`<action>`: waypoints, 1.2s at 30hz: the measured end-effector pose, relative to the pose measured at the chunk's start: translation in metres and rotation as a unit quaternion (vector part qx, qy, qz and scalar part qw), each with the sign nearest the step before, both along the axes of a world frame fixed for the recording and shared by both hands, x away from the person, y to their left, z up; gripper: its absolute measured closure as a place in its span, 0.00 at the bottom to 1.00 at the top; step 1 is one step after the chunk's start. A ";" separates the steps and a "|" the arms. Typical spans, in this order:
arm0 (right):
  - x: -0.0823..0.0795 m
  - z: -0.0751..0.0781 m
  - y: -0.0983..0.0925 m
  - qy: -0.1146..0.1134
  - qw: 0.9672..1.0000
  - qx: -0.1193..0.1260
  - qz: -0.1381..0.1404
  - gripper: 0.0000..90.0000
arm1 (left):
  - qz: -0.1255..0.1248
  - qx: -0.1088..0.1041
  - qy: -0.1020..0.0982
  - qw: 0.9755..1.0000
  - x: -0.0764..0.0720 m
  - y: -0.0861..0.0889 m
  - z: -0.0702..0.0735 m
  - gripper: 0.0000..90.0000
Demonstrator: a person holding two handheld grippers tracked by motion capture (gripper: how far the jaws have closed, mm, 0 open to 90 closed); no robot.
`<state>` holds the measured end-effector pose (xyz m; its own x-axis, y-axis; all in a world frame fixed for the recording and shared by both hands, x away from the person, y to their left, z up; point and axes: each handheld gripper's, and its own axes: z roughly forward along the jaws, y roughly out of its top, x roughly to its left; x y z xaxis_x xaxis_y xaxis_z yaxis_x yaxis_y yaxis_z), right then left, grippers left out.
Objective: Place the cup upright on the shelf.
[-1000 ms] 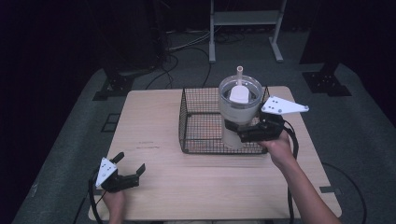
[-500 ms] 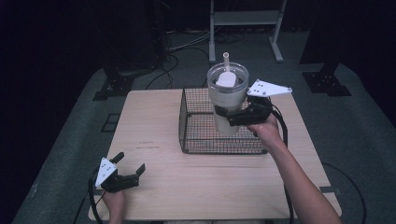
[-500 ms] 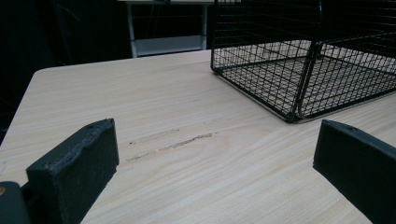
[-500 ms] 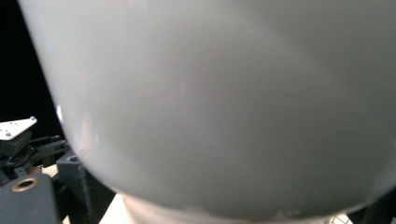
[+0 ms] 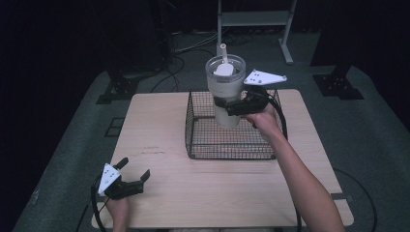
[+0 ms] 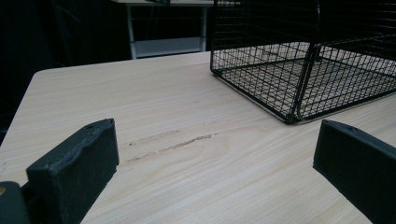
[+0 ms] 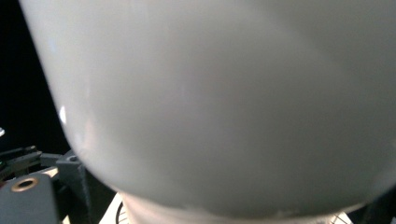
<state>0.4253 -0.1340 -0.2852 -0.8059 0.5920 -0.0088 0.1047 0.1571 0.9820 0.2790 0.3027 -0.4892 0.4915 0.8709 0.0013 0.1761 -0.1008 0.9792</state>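
A pale tumbler (image 5: 226,94) with a clear lid and a straw hangs upright above the black wire basket (image 5: 196,133), its base over the basket's far part. My right gripper (image 5: 231,105) is shut on the tumbler's body, and the cup's grey-white wall (image 7: 210,102) looms close in the right gripper view. Near the table's front left corner my left gripper (image 5: 133,173) rests low and open, with nothing between its black fingers (image 6: 74,163). The basket's near corner (image 6: 292,93) stands ahead of it.
The light wooden table (image 5: 159,125) has a scuff mark (image 6: 173,142) in front of the left gripper. Cables, dark stands and a metal frame (image 5: 254,19) lie on the floor behind the table.
My right gripper has lifted the tumbler up out of the basket over the last second. The left gripper has stayed put.
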 end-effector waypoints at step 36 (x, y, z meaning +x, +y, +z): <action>0.071 -0.060 0.039 0.054 0.998 -0.028 0.011 0.09 | -0.003 -0.003 -0.001 1.000 0.000 0.000 0.000 0.00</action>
